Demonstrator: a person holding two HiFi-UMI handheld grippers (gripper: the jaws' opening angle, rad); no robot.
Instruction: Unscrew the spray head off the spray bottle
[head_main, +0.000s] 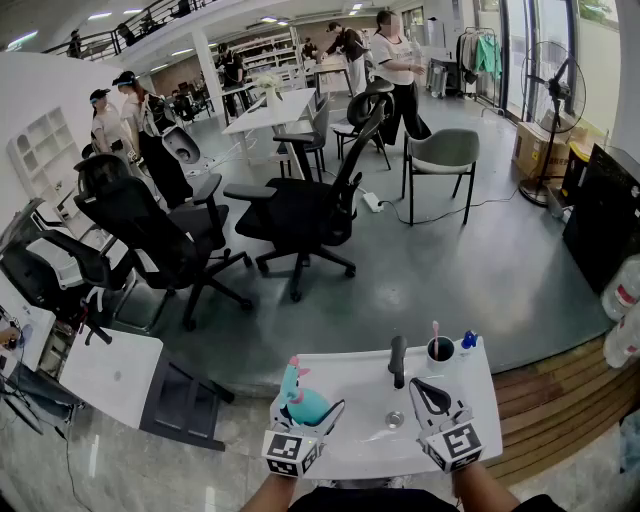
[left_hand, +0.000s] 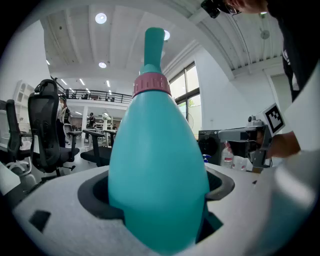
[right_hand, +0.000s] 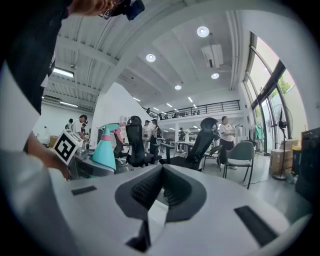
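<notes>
Teal spray bottle (head_main: 302, 403) stands upright, clamped in the left claw (head_main: 307, 413) over the white surface (head_main: 370, 450) in the head view; left gripper view: pink-collared spray head (left_hand: 152, 60) topmost; right gripper view: right claw (right_hand: 161, 186) closed, empty, bottle to its left.

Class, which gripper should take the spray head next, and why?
Right. The right gripper is shut and empty, while the left gripper is clamped on the bottle, leaving the spray head free.
</notes>
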